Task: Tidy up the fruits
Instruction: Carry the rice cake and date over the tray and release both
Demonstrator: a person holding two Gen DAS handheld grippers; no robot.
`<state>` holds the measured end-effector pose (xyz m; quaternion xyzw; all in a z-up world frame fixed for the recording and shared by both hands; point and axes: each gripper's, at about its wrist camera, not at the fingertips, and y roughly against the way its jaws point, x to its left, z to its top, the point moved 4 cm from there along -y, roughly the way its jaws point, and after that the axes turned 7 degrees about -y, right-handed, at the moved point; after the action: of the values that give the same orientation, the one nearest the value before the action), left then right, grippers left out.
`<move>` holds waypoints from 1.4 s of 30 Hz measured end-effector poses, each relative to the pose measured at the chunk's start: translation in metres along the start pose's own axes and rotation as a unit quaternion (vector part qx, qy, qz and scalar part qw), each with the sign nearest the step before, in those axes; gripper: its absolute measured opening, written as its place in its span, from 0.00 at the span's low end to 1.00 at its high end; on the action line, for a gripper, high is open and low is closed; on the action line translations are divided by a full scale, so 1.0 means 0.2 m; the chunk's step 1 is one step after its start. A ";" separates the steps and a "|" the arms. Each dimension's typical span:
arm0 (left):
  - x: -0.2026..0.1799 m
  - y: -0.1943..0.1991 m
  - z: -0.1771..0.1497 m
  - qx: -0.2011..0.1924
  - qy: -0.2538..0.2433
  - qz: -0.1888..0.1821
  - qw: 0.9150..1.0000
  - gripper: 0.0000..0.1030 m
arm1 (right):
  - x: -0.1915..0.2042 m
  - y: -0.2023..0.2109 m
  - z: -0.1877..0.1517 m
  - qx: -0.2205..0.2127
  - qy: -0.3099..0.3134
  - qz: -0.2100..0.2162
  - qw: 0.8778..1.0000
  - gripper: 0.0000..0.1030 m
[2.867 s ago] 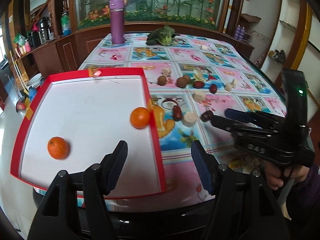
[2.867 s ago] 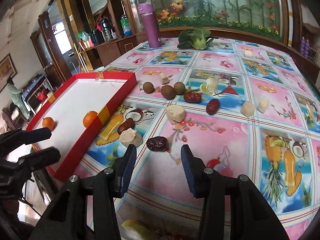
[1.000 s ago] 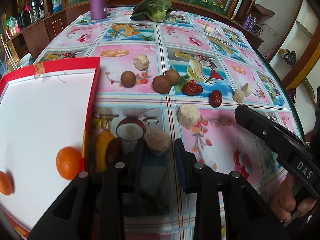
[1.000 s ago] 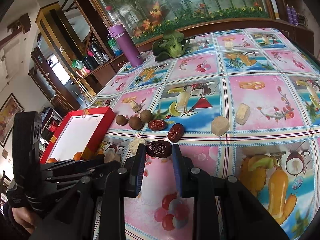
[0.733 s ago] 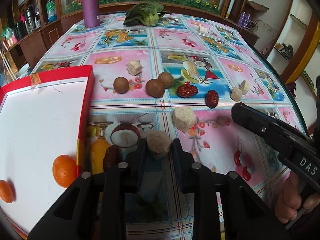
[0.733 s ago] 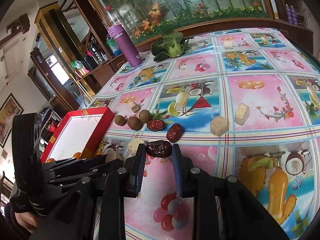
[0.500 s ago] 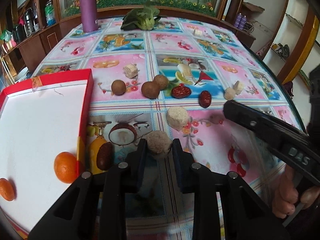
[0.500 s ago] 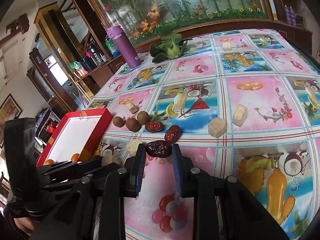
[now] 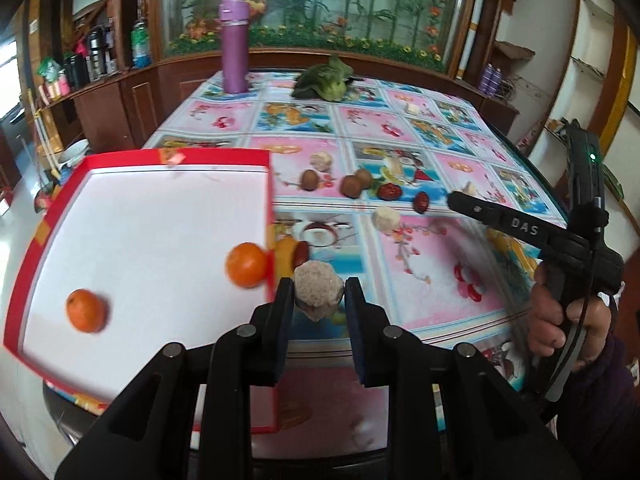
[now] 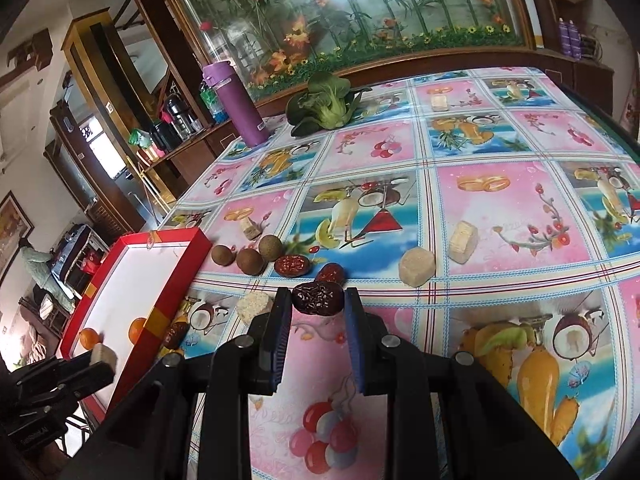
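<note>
Both cameras ride low behind their own black fingers, looking along them over the fruit-patterned tablecloth (image 9: 420, 248) toward the tall purple flask (image 9: 235, 46) at the far edge. The left wrist view sits close above the red-rimmed white tray (image 9: 152, 216), which fills its left side. The right wrist view is tilted, with that tray (image 10: 176, 280) small at lower left. Both views share the flask (image 10: 236, 104), the tray and the leafy green vegetable (image 10: 324, 104) beside the flask.
</note>
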<state>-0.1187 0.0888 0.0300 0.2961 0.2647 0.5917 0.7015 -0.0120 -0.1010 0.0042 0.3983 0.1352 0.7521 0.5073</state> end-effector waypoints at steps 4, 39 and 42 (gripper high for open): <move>0.10 0.04 -0.02 -0.013 0.022 0.015 1.000 0.27 | 0.00 0.02 0.00 -0.009 -0.001 0.000 1.000 0.24; 1.08 -0.17 0.01 0.058 0.155 0.108 0.980 0.27 | 1.29 -0.73 -0.23 0.156 0.147 0.008 0.977 0.24; 1.09 -0.19 -0.01 0.075 0.158 0.114 0.978 0.28 | 1.28 -0.75 -0.24 0.169 0.142 -0.001 0.975 0.25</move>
<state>-0.0597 0.2998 -0.0045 0.2789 0.3808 0.6857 0.5541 0.0069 0.1993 0.0003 0.3678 0.3314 0.7668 0.4086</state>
